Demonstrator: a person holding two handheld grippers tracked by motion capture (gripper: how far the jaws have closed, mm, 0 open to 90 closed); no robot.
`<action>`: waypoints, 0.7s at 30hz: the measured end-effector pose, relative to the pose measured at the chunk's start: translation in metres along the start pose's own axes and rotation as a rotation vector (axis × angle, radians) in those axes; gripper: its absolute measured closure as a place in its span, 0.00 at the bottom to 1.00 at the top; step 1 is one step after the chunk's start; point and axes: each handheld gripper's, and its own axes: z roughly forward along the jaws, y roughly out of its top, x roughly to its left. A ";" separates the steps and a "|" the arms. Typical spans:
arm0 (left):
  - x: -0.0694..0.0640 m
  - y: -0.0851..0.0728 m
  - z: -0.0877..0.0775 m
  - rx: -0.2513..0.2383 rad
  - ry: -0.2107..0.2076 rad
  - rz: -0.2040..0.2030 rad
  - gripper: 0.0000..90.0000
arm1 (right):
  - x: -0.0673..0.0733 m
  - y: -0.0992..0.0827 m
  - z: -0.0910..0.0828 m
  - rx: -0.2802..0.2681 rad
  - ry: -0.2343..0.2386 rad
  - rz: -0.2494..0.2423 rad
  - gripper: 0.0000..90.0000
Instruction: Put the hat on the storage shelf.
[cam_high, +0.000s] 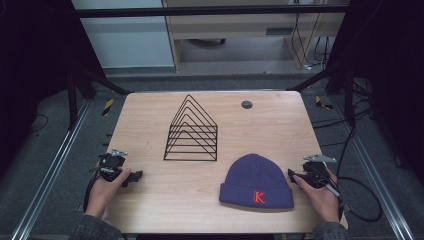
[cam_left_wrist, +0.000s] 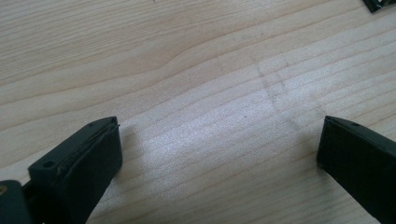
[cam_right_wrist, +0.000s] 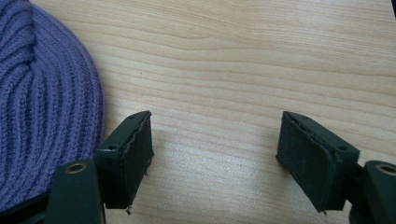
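Observation:
A purple knitted beanie (cam_high: 256, 181) with an orange K on its cuff lies flat near the table's front right; its ribbed crown (cam_right_wrist: 42, 112) fills the left of the right gripper view. My right gripper (cam_high: 291, 175) rests on the table just right of the beanie, jaws open over bare wood (cam_right_wrist: 215, 144), nothing between them. A black wire file rack (cam_high: 191, 131) with triangular dividers stands upright mid-table. My left gripper (cam_high: 136, 176) lies at the front left edge, a hand on it, jaws wide open (cam_left_wrist: 219, 140) over bare wood.
The wooden table (cam_high: 150, 110) has a small dark grommet (cam_high: 246, 104) at its back right. Cables trail off the right edge by my right hand. Metal frame rails run along both sides of the table.

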 end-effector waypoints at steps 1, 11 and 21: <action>0.000 0.000 0.000 0.000 0.000 0.000 0.00 | 0.000 0.000 0.000 0.000 0.000 0.000 0.30; 0.000 -0.001 0.000 -0.010 -0.003 0.005 0.00 | -0.003 0.002 -0.006 -0.008 -0.006 0.024 0.23; 0.000 -0.003 0.000 -0.019 -0.002 0.006 0.00 | 0.009 0.013 -0.009 -0.028 0.025 -0.020 0.29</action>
